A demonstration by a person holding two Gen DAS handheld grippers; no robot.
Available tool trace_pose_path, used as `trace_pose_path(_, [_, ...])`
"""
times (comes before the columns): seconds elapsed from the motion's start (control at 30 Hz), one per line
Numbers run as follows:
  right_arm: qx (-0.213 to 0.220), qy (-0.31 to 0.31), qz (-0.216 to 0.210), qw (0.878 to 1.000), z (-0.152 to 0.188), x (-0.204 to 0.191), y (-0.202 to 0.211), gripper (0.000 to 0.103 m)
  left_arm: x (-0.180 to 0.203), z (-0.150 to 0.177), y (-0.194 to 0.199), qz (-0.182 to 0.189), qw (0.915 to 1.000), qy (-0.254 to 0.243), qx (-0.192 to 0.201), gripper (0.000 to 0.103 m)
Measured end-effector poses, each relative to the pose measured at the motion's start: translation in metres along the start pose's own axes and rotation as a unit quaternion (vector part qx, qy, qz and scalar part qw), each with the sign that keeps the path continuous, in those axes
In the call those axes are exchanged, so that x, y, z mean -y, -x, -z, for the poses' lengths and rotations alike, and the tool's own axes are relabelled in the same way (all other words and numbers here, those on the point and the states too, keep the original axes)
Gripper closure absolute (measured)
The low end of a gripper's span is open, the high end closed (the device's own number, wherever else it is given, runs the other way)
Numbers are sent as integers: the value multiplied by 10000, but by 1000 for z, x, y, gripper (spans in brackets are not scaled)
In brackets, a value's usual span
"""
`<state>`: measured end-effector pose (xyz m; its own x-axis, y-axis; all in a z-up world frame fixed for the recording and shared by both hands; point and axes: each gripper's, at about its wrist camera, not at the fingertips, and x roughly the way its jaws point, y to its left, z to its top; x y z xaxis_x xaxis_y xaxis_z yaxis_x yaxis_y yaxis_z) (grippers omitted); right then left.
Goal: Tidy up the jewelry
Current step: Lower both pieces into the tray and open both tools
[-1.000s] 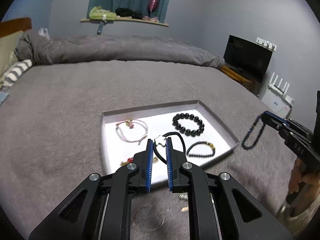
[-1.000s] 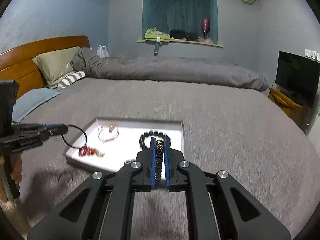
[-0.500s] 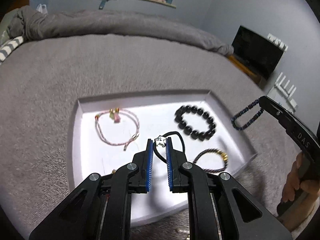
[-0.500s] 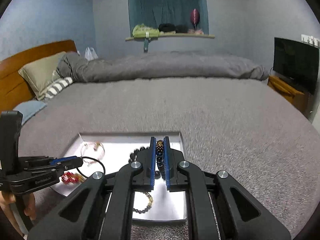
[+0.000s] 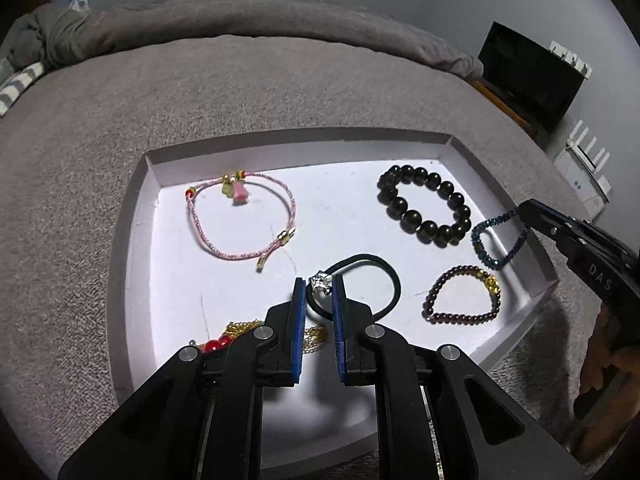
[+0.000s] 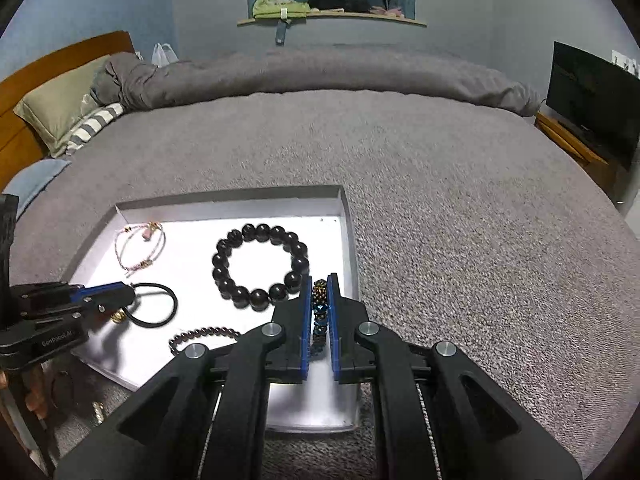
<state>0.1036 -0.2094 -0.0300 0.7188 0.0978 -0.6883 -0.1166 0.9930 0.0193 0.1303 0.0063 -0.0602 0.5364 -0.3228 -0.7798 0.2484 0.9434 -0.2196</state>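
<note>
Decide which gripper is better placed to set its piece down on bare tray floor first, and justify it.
Probably left. The left gripper, shut on the black hair tie, hangs over bare tray floor. The right gripper holds the blue beaded bracelet at the tray's right wall.

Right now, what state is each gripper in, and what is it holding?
Left gripper: shut on the black hair tie, over the white tray.
Right gripper: shut on the blue beaded bracelet.

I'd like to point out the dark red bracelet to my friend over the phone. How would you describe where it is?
On the grey bed lies a shallow white tray. In the tray's near right corner, in front of the big glossy black bead bracelet, lies the bracelet of tiny dark red beads. Only it has a small cluster of gold beads.
</note>
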Motion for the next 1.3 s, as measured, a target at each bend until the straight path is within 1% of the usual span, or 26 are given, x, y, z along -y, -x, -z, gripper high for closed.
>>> trace_pose_path(0.2, [-247,203,-4,9995,6,-7,-12,96,1,2,-1,-81,9999,-72,8,90])
trace_pose_path(0.37, [-318,244,-12,9992,8,-10,-17,96,2,2,-3,-92,9999,-79,16,90])
trace_pose_path(0.5, [-332,148,-30,9993,8,-6,-17,96,2,2,-3,-59,10000,-46,17,86])
trace_pose_path(0.57, [-317,103,-69,9994,7,-5,-16,96,2,2,-2,-99,9999,-50,38,78])
trace_pose_path(0.7, [-296,90,-92,9995,6,-5,-14,96,0,2,0,-132,9999,-26,54,77])
trace_pose_path(0.8, [-243,48,-103,9996,5,-5,-12,89,0,1,3,-131,9999,-8,109,74])
trace_pose_path(0.83, [-224,39,-100,9997,5,-4,-11,84,1,1,5,-130,9998,-17,133,73])
trace_pose_path(0.87, [-197,28,-100,9998,5,-4,-9,82,1,1,7,-134,9998,-26,154,72])
trace_pose_path(0.93, [-160,14,-101,9998,4,-3,-6,82,3,0,11,-156,9996,-54,209,71])
trace_pose_path(1.0, [-118,-2,-96,9999,4,-2,-4,78,6,0,16,-218,9993,-113,266,70])
trace_pose_path(1.07, [-31,-20,-97,9999,3,-2,0,65,7,1,19,-255,9991,-143,305,63])
trace_pose_path(1.13, [45,6,-79,10000,3,-3,5,65,9,1,22,-281,9988,-165,354,58])
trace_pose_path(1.2, [131,-7,-74,9999,3,-3,11,63,11,2,25,-316,9985,-208,387,56])
trace_pose_path(1.27, [216,-35,-43,9998,4,-4,14,52,13,4,28,-375,9981,-250,420,51])
trace_pose_path(1.3, [240,-36,-35,9997,3,-4,15,49,14,5,30,-388,9980,-255,438,49])
